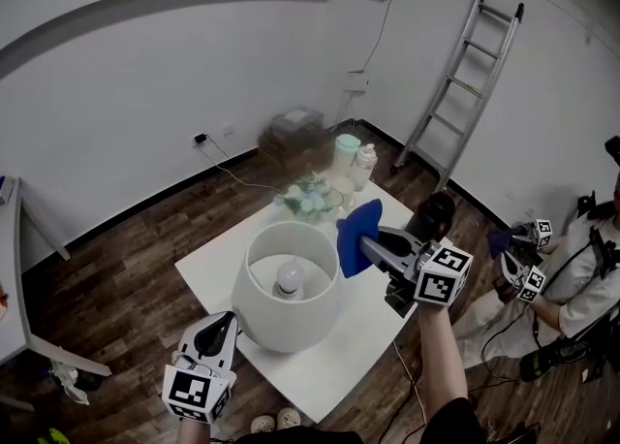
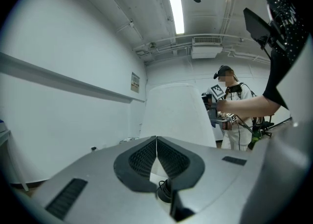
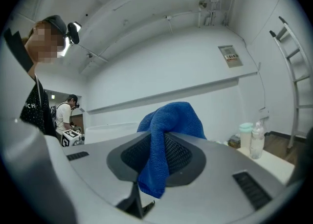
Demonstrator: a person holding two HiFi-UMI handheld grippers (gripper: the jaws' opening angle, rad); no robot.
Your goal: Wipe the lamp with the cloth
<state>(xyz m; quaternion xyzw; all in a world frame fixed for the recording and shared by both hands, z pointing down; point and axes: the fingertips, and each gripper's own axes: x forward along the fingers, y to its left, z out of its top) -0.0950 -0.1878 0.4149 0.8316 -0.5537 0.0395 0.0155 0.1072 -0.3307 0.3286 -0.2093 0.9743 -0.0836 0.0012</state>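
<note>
A lamp with a white drum shade [image 1: 288,287] and a bare bulb [image 1: 289,280] stands on a white table [image 1: 363,345]. My right gripper [image 1: 366,238] is shut on a blue cloth [image 1: 356,237], held just off the shade's upper right rim. In the right gripper view the cloth [image 3: 168,125] drapes over and between the jaws of the right gripper [image 3: 164,137]. My left gripper [image 1: 230,321] sits at the shade's lower left side, shut with nothing in it. In the left gripper view the shade [image 2: 176,115] rises right beyond the left gripper [image 2: 156,142].
Glassware [image 1: 312,198], a green-lidded jar [image 1: 347,153] and a bottle [image 1: 365,166] crowd the table's far corner. A ladder [image 1: 465,74] leans on the back wall. A seated person [image 1: 581,277] holding grippers is at the right. A black round object [image 1: 436,214] lies behind my right gripper.
</note>
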